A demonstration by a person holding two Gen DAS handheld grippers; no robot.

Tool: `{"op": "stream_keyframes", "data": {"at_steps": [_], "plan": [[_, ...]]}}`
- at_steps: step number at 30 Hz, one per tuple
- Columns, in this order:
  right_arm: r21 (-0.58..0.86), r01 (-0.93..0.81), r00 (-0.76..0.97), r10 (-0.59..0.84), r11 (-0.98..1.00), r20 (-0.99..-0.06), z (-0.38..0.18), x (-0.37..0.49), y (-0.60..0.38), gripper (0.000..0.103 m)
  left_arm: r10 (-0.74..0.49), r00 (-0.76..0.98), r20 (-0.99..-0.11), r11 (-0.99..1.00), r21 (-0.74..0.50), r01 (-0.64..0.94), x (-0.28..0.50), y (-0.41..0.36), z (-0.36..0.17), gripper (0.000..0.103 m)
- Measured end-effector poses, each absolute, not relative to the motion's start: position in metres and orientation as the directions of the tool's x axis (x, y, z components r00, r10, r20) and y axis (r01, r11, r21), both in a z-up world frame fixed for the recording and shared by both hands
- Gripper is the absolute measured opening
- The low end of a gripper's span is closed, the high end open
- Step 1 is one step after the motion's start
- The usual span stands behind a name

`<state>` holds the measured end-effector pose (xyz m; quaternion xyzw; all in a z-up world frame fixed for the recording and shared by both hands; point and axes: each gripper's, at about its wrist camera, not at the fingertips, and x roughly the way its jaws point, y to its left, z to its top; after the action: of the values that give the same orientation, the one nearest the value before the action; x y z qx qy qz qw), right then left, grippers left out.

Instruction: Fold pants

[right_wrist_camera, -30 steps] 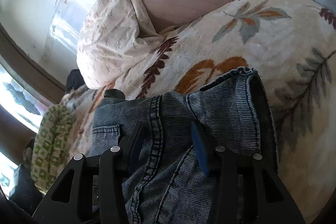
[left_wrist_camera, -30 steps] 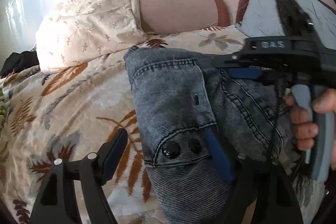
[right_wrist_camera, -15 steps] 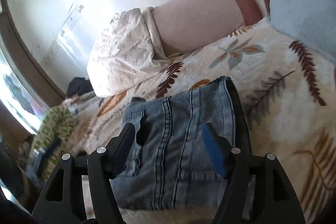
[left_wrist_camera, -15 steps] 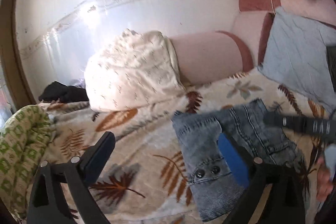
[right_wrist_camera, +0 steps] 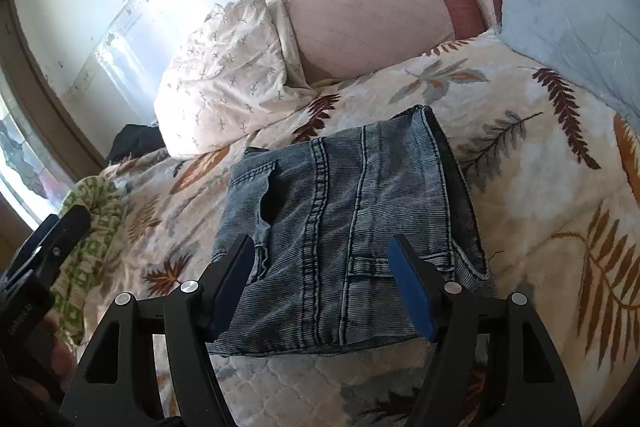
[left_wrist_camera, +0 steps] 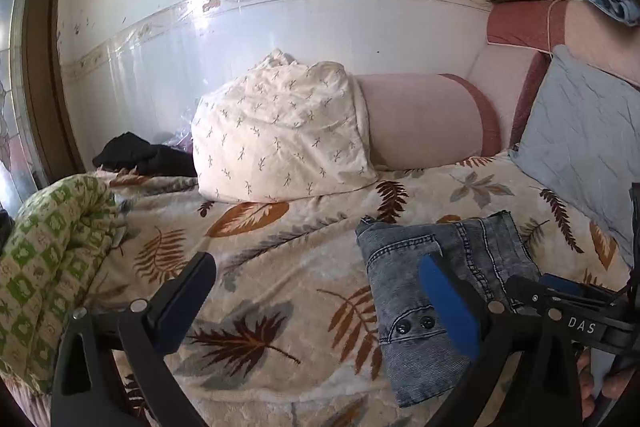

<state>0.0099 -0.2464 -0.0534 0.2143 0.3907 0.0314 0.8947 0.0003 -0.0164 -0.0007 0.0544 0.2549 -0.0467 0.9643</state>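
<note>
The grey-blue denim pants (right_wrist_camera: 348,195) lie folded into a compact rectangle on the leaf-print bedspread (right_wrist_camera: 540,167). In the left wrist view the pants (left_wrist_camera: 400,267) sit at the lower right, with two dark buttons near the front edge. My left gripper (left_wrist_camera: 316,267) hovers above the bed just left of them, open wide and empty. My right gripper (right_wrist_camera: 320,247) hangs above the near edge of the pants. Its jaws are opening, and nothing is between them. The pads touch no cloth. The right gripper's body (left_wrist_camera: 580,323) shows at the left wrist view's right edge.
A cream pillow (left_wrist_camera: 280,139) and a pink bolster (left_wrist_camera: 420,123) lie against the wall behind the pants. A blue-grey pillow (left_wrist_camera: 580,131) leans at the right. A green patterned blanket (left_wrist_camera: 52,247) and a black cloth (left_wrist_camera: 136,155) lie at the left.
Both grippers have risen and drawn back from the pants, and their jaws have widened. The right gripper has let go of the denim. The pants stay folded on the bed.
</note>
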Motion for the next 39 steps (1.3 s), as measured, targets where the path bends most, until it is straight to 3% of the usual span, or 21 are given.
{"op": "stream_keyframes", "data": {"at_steps": [26,33,39], "plan": [[0.350,0.151,0.649,0.174,0.925,-0.741,-0.064,0.022,-0.253,0.070,-0.040,0.833,-0.552,0.987,0.106,0.117,0.017,-0.016,-0.024,0.103],[0.432,0.175,0.665,0.217,0.885,-0.714,-0.062,0.017,-0.275,0.070,-0.040,0.754,-0.655,0.983,0.111,0.148,0.028,-0.022,-0.057,0.103],[0.492,0.189,0.652,0.266,0.850,-0.710,-0.069,0.019,-0.288,0.070,-0.048,0.728,-0.684,0.969,0.145,0.200,0.026,-0.039,-0.074,0.103]]}}
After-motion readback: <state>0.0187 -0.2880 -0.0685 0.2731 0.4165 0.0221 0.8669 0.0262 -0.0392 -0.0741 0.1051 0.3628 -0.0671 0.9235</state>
